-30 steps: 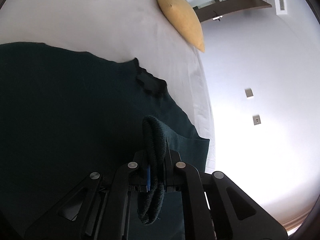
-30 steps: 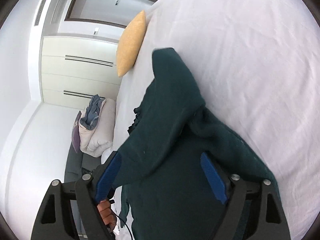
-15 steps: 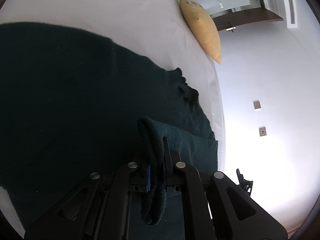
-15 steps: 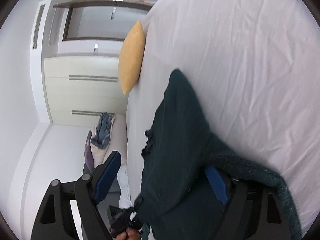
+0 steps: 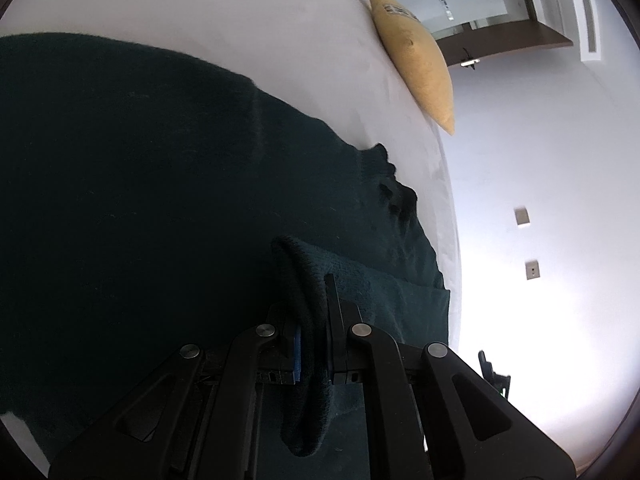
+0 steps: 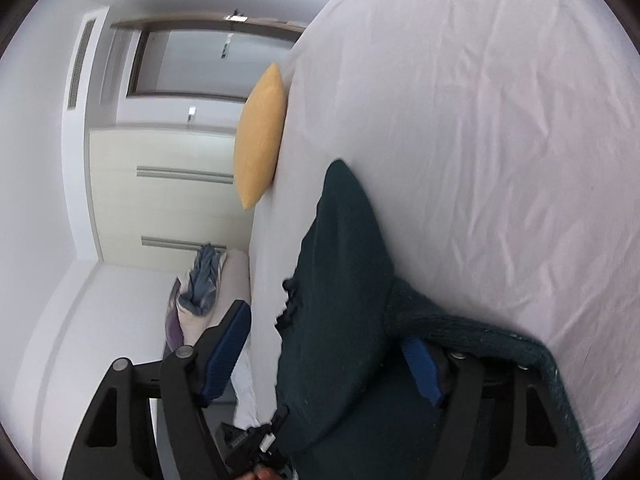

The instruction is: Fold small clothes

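Note:
A dark green knit garment (image 5: 140, 184) lies on the white bed (image 5: 224, 16). My left gripper (image 5: 314, 320) is shut on a rolled edge of the garment (image 5: 304, 280), which hangs down between the jaws. In the right wrist view the same garment (image 6: 344, 280) rises between the wide-open jaws of my right gripper (image 6: 324, 348). One blue pad (image 6: 228, 344) stands clear at the left. The other pad (image 6: 420, 368) is partly covered by a knit band (image 6: 480, 332) draped over it.
A yellow cushion (image 5: 412, 52) leans at the bed's edge, also seen in the right wrist view (image 6: 260, 136). White wardrobe doors (image 6: 168, 184) stand behind it. A pile of pale and blue clothes (image 6: 200, 284) lies on a seat beside the bed. The left gripper's body (image 6: 256, 444) shows low in the right wrist view.
The left gripper has kept its hold and drawn the garment over, so more dark fabric fills its view. The right gripper stays open while the fabric shifts between its jaws.

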`<action>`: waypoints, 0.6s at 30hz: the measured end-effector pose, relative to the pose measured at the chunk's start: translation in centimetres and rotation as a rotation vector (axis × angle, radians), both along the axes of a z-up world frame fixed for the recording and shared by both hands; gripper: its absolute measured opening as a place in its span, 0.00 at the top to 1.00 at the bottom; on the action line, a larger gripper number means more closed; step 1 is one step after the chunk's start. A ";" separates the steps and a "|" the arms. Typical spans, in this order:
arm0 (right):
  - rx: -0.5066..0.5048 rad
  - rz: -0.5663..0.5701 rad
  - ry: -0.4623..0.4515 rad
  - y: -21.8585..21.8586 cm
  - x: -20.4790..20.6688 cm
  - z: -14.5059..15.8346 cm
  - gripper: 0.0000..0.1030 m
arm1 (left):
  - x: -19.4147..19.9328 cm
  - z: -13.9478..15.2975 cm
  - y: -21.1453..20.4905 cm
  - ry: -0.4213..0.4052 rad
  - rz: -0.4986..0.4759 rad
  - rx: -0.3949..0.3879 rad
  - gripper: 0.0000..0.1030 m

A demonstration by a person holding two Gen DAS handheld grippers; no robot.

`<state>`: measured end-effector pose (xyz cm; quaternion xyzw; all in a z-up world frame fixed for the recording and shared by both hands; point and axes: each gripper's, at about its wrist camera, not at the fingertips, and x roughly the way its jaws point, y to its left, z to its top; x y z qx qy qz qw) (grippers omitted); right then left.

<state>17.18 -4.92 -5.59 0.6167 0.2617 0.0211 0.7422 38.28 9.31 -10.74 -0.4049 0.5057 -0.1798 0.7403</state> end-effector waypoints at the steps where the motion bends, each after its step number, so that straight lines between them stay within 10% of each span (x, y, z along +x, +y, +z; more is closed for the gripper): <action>1: -0.022 0.027 0.009 0.4 0.2 0.1 0.25 | 0.0 -0.1 0.1 0.000 0.002 -0.001 0.94; 18: -0.051 0.119 0.096 1.1 0.4 0.4 0.25 | -1.9 -0.3 0.5 -0.041 -0.007 0.069 0.92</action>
